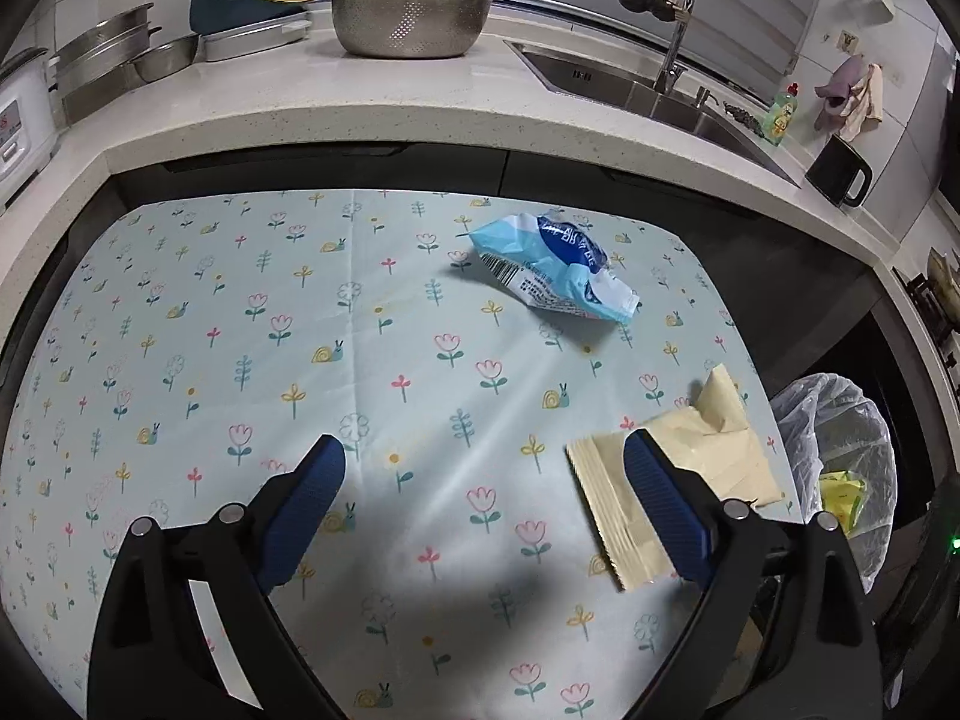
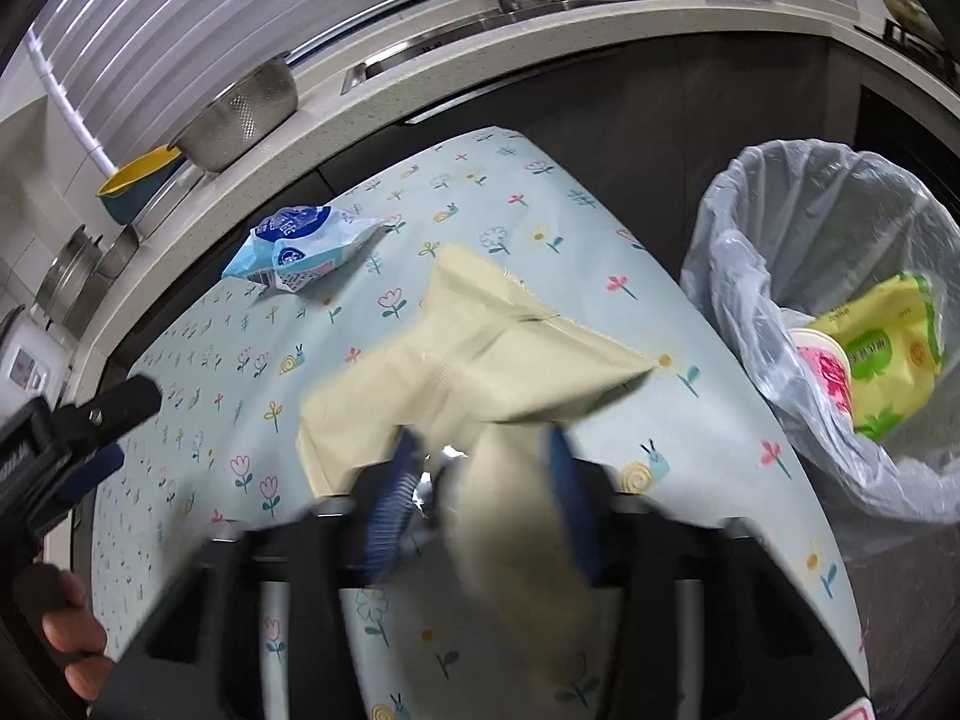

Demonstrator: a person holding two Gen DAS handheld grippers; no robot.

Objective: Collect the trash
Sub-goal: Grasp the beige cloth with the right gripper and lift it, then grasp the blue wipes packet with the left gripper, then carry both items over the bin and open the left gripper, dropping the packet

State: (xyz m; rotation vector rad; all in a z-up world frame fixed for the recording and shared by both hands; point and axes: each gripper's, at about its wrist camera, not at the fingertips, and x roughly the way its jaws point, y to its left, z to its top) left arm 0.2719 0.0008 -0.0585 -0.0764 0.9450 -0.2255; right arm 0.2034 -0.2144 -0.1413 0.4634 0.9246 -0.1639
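Right claw (image 2: 480, 468) pinches beige wrapper (image 2: 480, 354), long axis pointing away; left claw (image 1: 483, 498) spread.

Beige wrapper (image 2: 480, 360), blue-white packet (image 1: 555, 267), pale-green flowered tablecloth (image 1: 240, 330).

Materials as I see them: tablecloth (image 1: 372, 360) smooth, slight sheen, printed. Beige packet (image 2: 480, 360) matt, paper-like, serrated edges. Blue wrapper (image 1: 555, 267) glossy crinkled plastic. Bin liner (image 2: 774, 252) thin translucent film. Colander (image 1: 408, 21) perforated brushed metal. Countertop (image 1: 360, 114) speckled stone.
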